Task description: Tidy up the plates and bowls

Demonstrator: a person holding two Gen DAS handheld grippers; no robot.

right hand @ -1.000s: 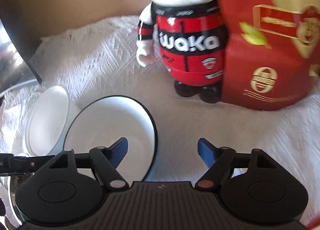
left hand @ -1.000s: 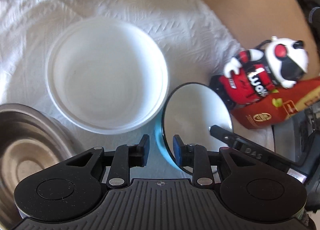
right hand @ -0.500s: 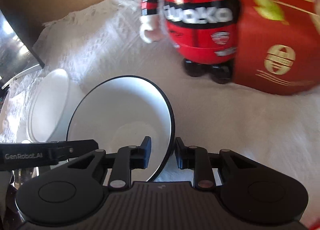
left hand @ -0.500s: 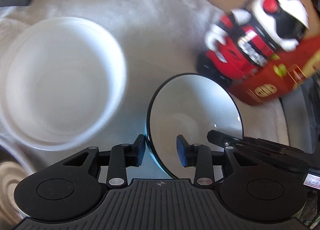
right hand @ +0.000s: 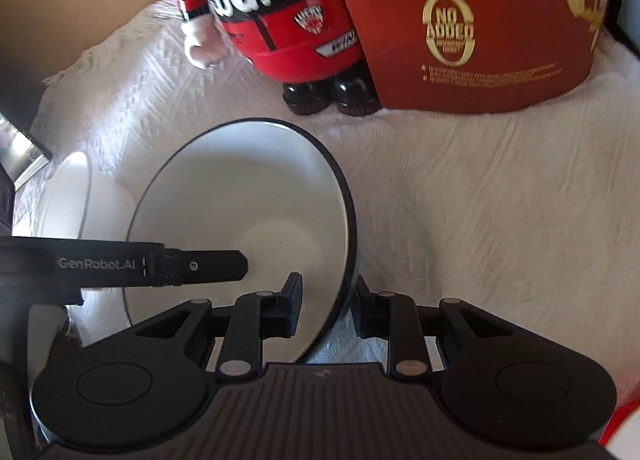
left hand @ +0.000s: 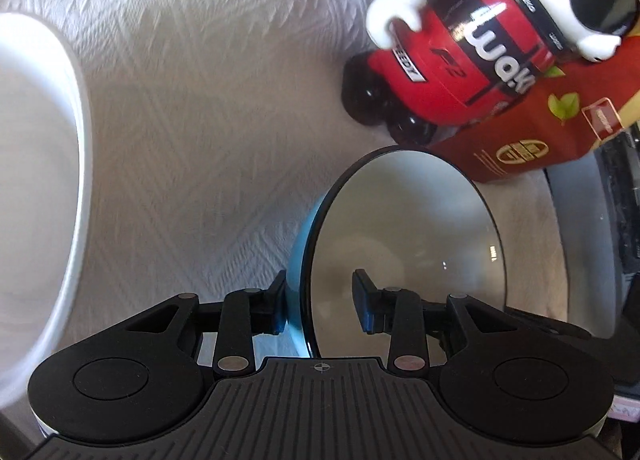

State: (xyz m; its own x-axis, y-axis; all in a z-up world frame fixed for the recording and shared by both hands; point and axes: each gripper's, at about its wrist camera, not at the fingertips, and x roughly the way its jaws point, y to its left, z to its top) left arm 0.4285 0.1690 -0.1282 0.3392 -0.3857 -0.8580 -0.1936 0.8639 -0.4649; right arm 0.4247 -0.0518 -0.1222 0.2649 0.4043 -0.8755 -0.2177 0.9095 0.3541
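A bowl with a white inside, black rim and light blue outside (left hand: 400,228) (right hand: 240,200) sits tilted over the white cloth. My right gripper (right hand: 328,300) is shut on its near right rim, one pad inside and one outside, and its jaws are starting to ease open. My left gripper (left hand: 320,308) straddles the left rim. Its outer pad lies against the blue wall, its inner pad stands clear inside, and the jaws are closing. One left finger (right hand: 208,266) reaches over the bowl. A larger white bowl (left hand: 40,200) (right hand: 72,200) stands to the left.
Close behind the bowl stand a red and black toy figure (left hand: 460,52) (right hand: 280,12) and a red box (left hand: 560,128) (right hand: 480,20). White textured cloth (left hand: 200,100) covers the table. A dark flat object (right hand: 16,148) is at the far left.
The right jaws went from wide open to closed on the bowl's rim. The left gripper moved right along the cloth, so the steel bowl left view and the white bowl slid to the edge.
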